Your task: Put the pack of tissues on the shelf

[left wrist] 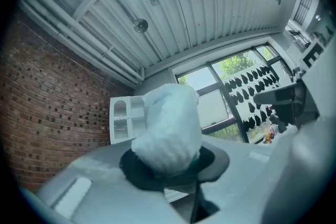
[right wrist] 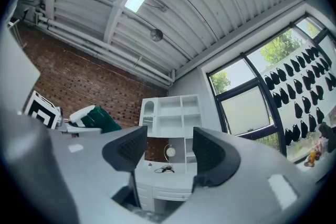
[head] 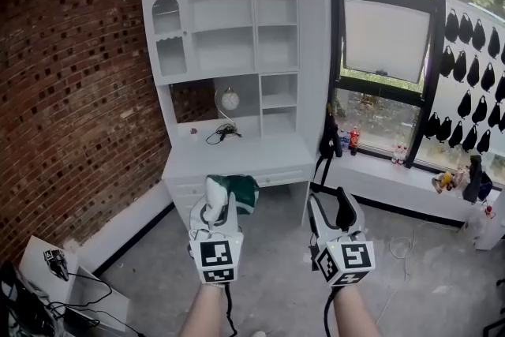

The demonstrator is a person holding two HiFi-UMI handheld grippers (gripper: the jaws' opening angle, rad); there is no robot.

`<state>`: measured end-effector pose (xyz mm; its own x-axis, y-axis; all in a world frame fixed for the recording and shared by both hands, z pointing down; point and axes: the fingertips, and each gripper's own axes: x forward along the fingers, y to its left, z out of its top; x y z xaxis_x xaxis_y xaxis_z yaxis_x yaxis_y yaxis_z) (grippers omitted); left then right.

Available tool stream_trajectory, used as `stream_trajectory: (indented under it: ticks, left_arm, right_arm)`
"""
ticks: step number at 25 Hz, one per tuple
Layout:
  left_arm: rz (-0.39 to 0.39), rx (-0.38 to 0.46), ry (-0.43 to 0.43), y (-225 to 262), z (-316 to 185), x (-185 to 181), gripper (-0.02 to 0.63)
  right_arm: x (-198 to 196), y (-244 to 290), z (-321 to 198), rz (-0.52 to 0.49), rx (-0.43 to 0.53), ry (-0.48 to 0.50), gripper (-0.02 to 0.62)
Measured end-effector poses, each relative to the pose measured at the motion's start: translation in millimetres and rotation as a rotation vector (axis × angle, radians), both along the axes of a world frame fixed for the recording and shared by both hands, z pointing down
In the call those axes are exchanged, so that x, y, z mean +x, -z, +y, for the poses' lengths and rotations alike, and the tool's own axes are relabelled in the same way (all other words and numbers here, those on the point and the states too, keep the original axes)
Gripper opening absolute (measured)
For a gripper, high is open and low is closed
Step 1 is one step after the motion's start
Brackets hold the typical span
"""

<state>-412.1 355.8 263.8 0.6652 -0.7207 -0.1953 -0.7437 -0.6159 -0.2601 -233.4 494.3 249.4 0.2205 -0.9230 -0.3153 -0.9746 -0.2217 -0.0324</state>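
The pack of tissues [head: 237, 195] is white and green, and my left gripper [head: 219, 205] is shut on it in front of the white desk. In the left gripper view the pack [left wrist: 169, 126] bulges up out of the dark pads and hides most of the shelf unit behind it. My right gripper [head: 332, 211] hangs to the right of it, open with nothing between its fingers. In the right gripper view the jaws [right wrist: 169, 150] frame the white shelf unit [right wrist: 173, 112], and the pack [right wrist: 97, 117] shows at the left. The shelf unit [head: 229, 28] stands on the desk [head: 237, 155] against the far wall.
A small round clock [head: 230, 99] and a dark cable [head: 223, 134] lie on the desk top. A brick wall is at the left. Right of the desk runs a window sill [head: 394, 170] with bottles [head: 352, 139]. A white box [head: 59, 272] with cables sits at lower left.
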Motion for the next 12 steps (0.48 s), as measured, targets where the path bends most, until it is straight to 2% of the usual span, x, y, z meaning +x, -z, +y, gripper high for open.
stream_trajectory:
  ticks: [12]
  left_arm:
    - [0.042, 0.047, -0.048, 25.5, -94.8, 16.6, 0.105]
  right_arm:
    - [15.0, 18.1, -83.1, 0.019, 0.039, -0.045, 0.264]
